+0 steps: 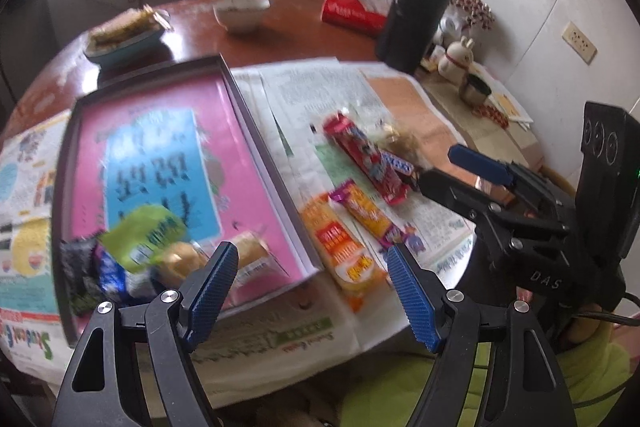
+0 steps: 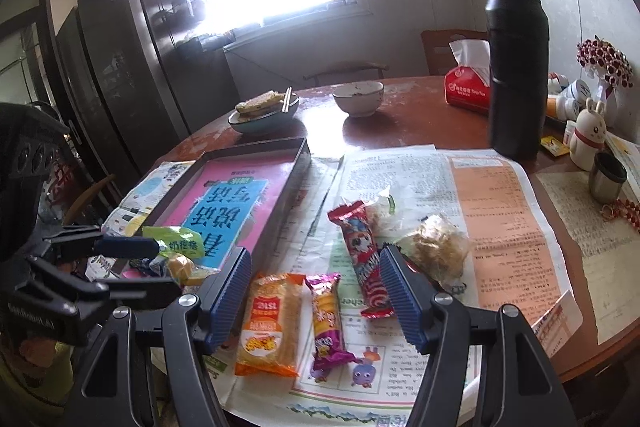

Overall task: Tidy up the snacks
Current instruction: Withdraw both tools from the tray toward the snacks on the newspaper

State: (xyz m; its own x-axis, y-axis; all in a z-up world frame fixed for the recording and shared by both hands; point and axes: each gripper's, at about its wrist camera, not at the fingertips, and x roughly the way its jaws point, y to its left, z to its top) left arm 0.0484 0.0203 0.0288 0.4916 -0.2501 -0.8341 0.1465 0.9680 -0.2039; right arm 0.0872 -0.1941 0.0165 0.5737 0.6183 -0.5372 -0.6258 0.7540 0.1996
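A shallow box (image 1: pixel 240 95) with a pink and blue lining lies on newspaper; it also shows in the right wrist view (image 2: pixel 304 155). Its near corner holds a green packet (image 1: pixel 148 235), a round bun (image 1: pixel 184 259) and dark wrappers (image 1: pixel 80 267). Right of the box lie an orange packet (image 2: pixel 272 323), a purple-orange bar (image 2: pixel 328 323), a red bar (image 2: pixel 364 259) and clear-wrapped snacks (image 2: pixel 436 247). My left gripper (image 1: pixel 312 291) is open and empty above the box's near right corner. My right gripper (image 2: pixel 316 295) is open and empty above the orange packet and purple bar.
A tall black thermos (image 2: pixel 516 67), a red tissue pack (image 2: pixel 468 87), a white bowl (image 2: pixel 358 99) and a plate of food (image 2: pixel 264 111) stand further back on the round wooden table (image 2: pixel 420 123). A rabbit figurine (image 2: pixel 588 131) and metal cup (image 2: pixel 606 175) sit at right.
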